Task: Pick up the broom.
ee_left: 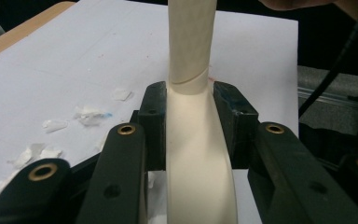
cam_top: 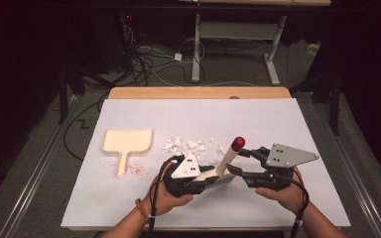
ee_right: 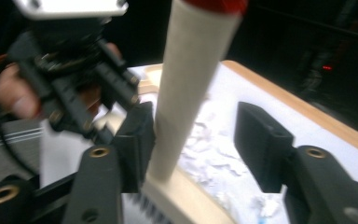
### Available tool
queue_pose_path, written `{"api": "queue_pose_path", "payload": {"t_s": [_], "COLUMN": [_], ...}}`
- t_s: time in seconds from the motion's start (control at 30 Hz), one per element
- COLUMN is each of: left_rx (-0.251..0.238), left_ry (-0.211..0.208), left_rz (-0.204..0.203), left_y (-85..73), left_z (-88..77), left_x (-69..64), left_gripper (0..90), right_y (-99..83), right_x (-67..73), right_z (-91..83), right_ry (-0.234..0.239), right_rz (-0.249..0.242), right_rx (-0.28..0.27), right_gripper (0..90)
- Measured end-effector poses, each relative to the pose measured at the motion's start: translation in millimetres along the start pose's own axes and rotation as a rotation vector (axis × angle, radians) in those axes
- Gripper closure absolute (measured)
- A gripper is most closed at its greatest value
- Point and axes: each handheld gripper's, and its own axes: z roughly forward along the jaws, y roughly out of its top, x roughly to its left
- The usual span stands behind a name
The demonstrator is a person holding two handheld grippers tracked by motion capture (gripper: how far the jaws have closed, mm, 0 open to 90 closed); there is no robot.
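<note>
1. dark floor with tangled cables and a white desk frame lies beyond your white surface (cam_top: 258, 119), which sits on a wooden board in the high view.
2. same view: a cream dustpan (cam_top: 127, 141) lies flat at the left, pink specks by its handle, and white paper scraps (cam_top: 188, 145) are scattered near the middle.
3. same view: your left gripper (cam_top: 209, 177) clamps the base of a cream brush (cam_top: 226, 159) whose red-tipped handle tilts up and away from you; the brush stands near the front middle of the surface, just this side of the scraps.
4. same view: your right gripper (cam_top: 237, 159) sits just right of the handle, its fingers on either side of the shaft.
5. left gripper view: both black fingers (ee_left: 153, 122) press on the cream brush neck (ee_left: 189, 130), holding it firmly; the handle rises out of the top of the frame, with scraps (ee_left: 86, 114) on the surface to the left.
6. right gripper view: the handle (ee_right: 186, 88) stands between your fingers (ee_right: 137, 135); the left one is touching or nearly touching it, the right one stands well apart, so the fingers are parted and not gripping.
7. same view: your left gripper (ee_right: 105, 123) shows at the left, blurred, with your hand behind it.
</note>
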Motion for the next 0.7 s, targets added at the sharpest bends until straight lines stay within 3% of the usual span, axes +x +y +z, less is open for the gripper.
{"api": "queue_pose_path", "payload": {"t_s": [0.1,0.13,0.2,0.23,0.27,0.33,0.47,0.57,0.63,0.67,0.7], "left_rx": [-0.009,-0.009,-0.014,-0.012,-0.009,0.008,0.021,0.030,0.040,0.040,0.029], "left_ry": [-0.007,-0.007,-0.028,-0.042,-0.061,-0.104,-0.167,-0.210,-0.210,-0.210,-0.222], "left_rz": [-0.012,-0.012,-0.014,-0.014,-0.011,0.030,0.072,0.096,0.105,0.105,0.096], "left_y": [-2.6,-2.6,-4.3,-4.7,-5.0,-3.9,-1.6,-1.8,-3.0,-3.0,-5.9], "left_z": [-9.6,-9.6,-13.9,-15.1,-15.6,-13.8,-8.7,-5.5,-3.9,-3.9,-3.6], "left_x": [4.8,4.8,7.2,7.5,7.2,2.3,-5.4,-8.5,-8.6,-8.6,-5.3], "left_gripper": [65.0,65.0,65.0,65.0,65.0,65.0,65.0,65.0,64.9,64.9,64.7], "right_y": [-3.6,-3.6,-11.6,-11.6,-18.1,-23.2,-30.8,-36.8,-38.8,-38.8,-39.0], "right_x": [-8.9,-8.9,-12.1,-12.1,-11.2,-9.7,-2.7,3.6,5.3,5.3,9.1], "right_z": [-1.2,-1.2,7.8,7.8,17.4,26.7,40.9,48.9,52.6,52.6,52.4], "right_ry": [0.068,0.068,0.111,0.111,0.126,0.167,0.265,0.339,0.398,0.398,0.420], "right_rz": [-0.029,-0.029,-0.053,-0.053,-0.059,-0.069,-0.096,-0.122,-0.139,-0.139,-0.143], "right_rx": [0.050,0.050,0.138,0.138,0.187,0.228,0.298,0.331,0.329,0.329,0.335], "right_gripper": [39.0,39.0,35.1,35.1,33.4,32.9,34.5,40.4,51.6,51.6,63.3]}}
